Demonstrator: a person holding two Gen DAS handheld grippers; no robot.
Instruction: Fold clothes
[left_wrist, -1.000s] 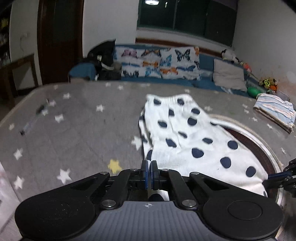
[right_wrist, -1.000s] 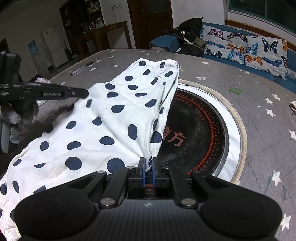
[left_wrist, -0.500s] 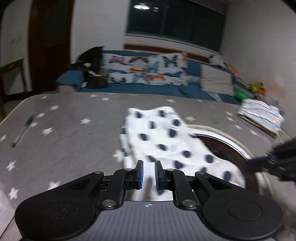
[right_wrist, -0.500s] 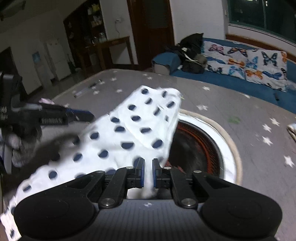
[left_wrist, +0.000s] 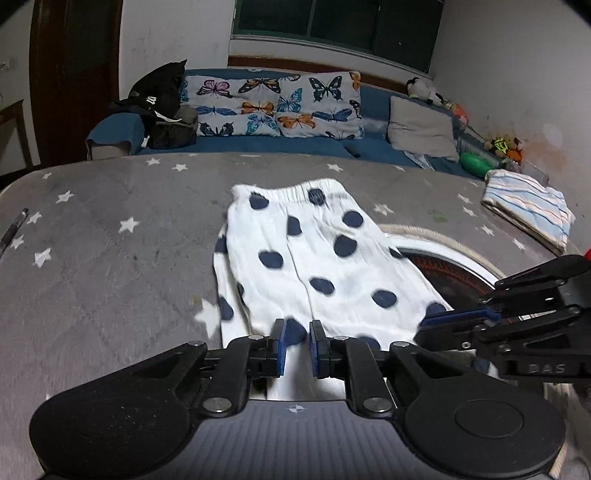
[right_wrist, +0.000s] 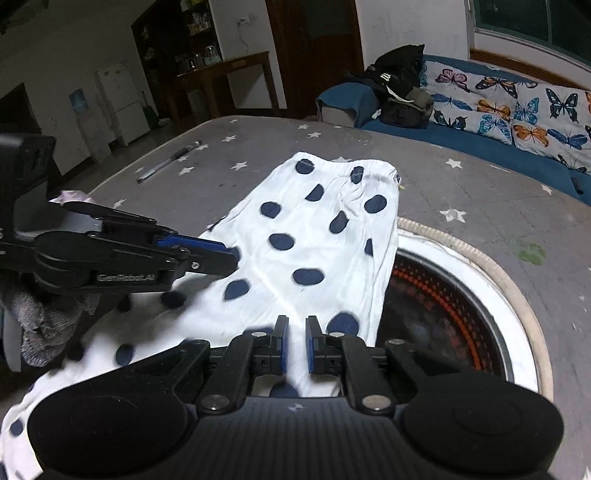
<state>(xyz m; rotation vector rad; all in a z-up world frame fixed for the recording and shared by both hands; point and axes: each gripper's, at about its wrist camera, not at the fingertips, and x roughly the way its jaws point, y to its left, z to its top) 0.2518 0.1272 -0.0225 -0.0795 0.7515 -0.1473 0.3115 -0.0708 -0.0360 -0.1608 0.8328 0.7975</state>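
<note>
White trousers with dark blue dots (left_wrist: 314, 251) lie flat on the grey star-patterned table cover (left_wrist: 110, 258), waistband at the far end. My left gripper (left_wrist: 296, 347) hovers over their near edge, fingers a little apart, nothing between them. In the right wrist view the same trousers (right_wrist: 314, 236) stretch away from my right gripper (right_wrist: 295, 347), which is open and empty over the near part of the cloth. Each gripper shows in the other's view: the right gripper (left_wrist: 458, 321) at the right, the left gripper (right_wrist: 221, 258) at the left, held by a gloved hand (right_wrist: 40, 325).
A round black hotplate with a white ring (left_wrist: 454, 269) is set in the table, partly under the trousers. A folded striped cloth (left_wrist: 528, 210) lies far right. A pen (right_wrist: 168, 160) lies near the left edge. A sofa with butterfly cushions (left_wrist: 277, 103) stands behind.
Both grippers were shut on the trousers' near edge a second ago. They have opened and let go, and the cloth now rests on the table.
</note>
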